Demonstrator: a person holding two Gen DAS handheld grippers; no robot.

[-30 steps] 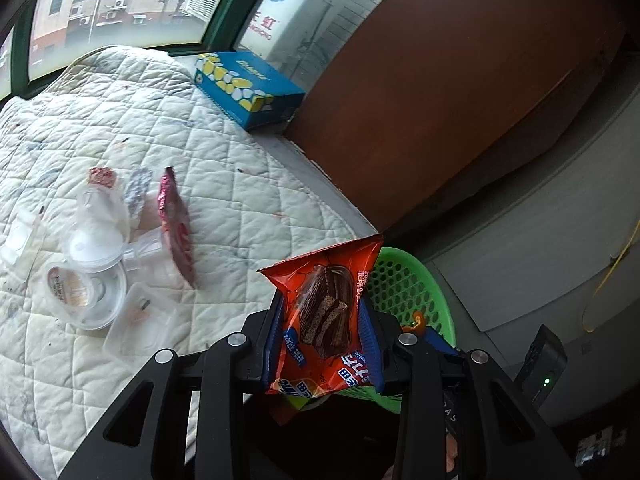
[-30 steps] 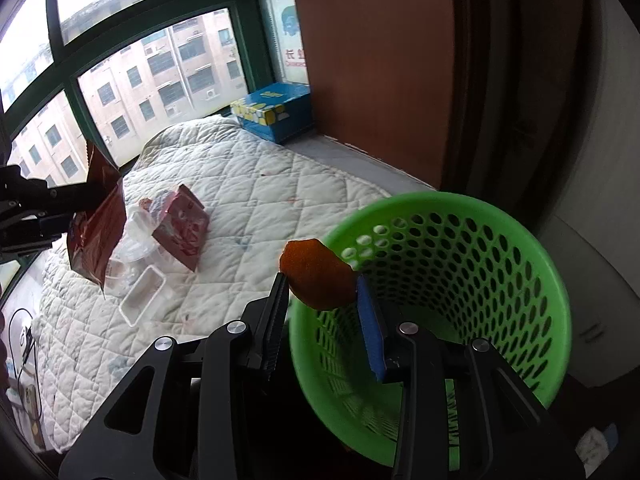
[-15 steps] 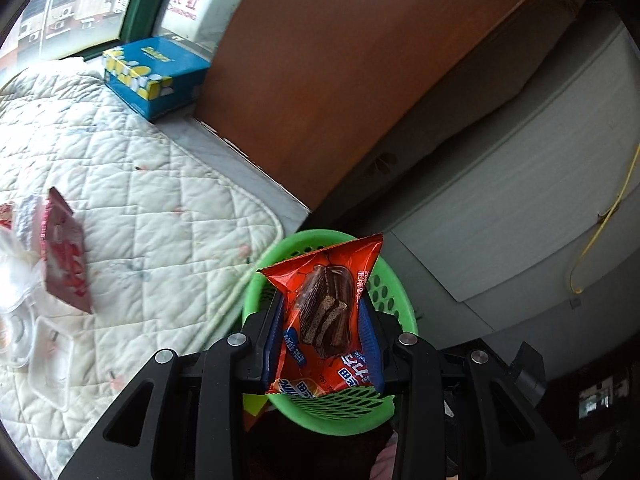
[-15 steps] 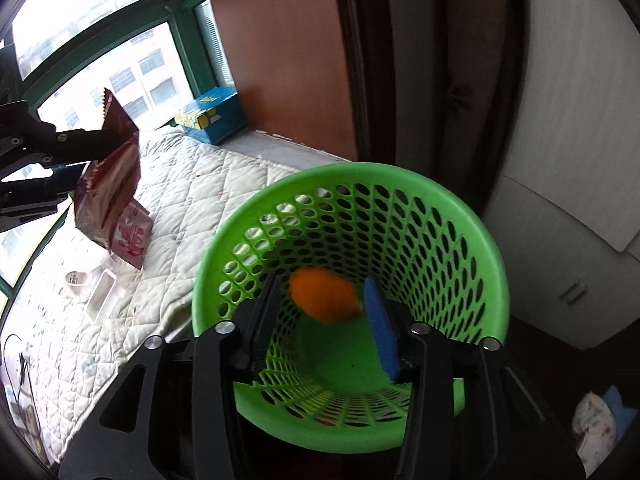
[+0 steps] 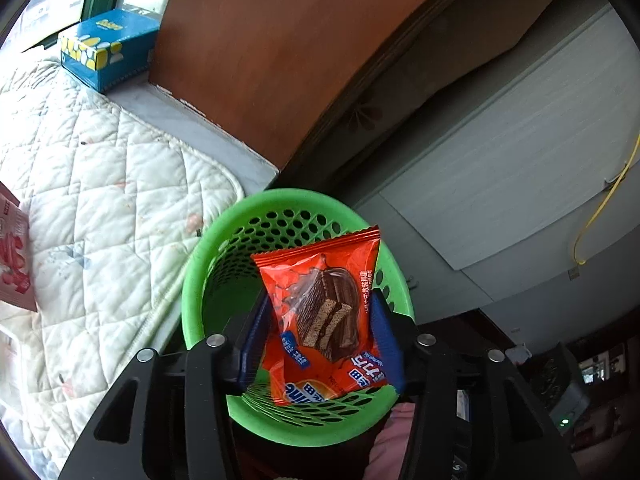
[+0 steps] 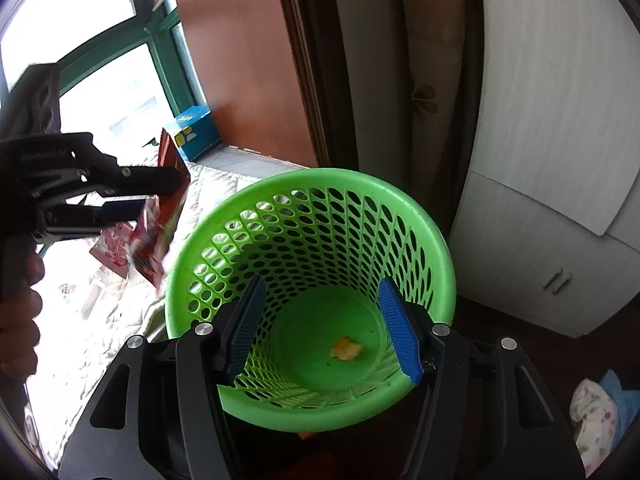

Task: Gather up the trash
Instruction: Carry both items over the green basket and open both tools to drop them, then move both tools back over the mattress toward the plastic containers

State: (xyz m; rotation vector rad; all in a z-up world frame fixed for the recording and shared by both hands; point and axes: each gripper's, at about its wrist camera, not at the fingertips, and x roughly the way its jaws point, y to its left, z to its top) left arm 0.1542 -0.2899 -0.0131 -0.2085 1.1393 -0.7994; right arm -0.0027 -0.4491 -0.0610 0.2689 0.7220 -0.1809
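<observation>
A green perforated basket (image 6: 420, 216) stands beside the quilted bed. My right gripper (image 6: 320, 328) is open and empty over its mouth; an orange scrap (image 6: 346, 348) lies on the basket floor. My left gripper (image 5: 318, 332) hangs over the basket (image 5: 200, 264) with its jaws spread wider than the orange-red chocolate-cake wrapper (image 5: 320, 312) standing between them. In the right wrist view the left gripper (image 6: 132, 196) with the wrapper (image 6: 160, 216) is left of the basket.
A white quilt (image 5: 92, 200) covers the bed, with a pink-red packet (image 5: 14, 264) at its left edge. A blue box (image 5: 108, 48) sits on the window ledge. A brown wooden panel and white cabinet doors (image 6: 560, 160) stand behind the basket.
My right gripper opened and the orange scrap fell to the basket floor. My left gripper swung from the bed to over the basket, and its jaws have spread around the wrapper.
</observation>
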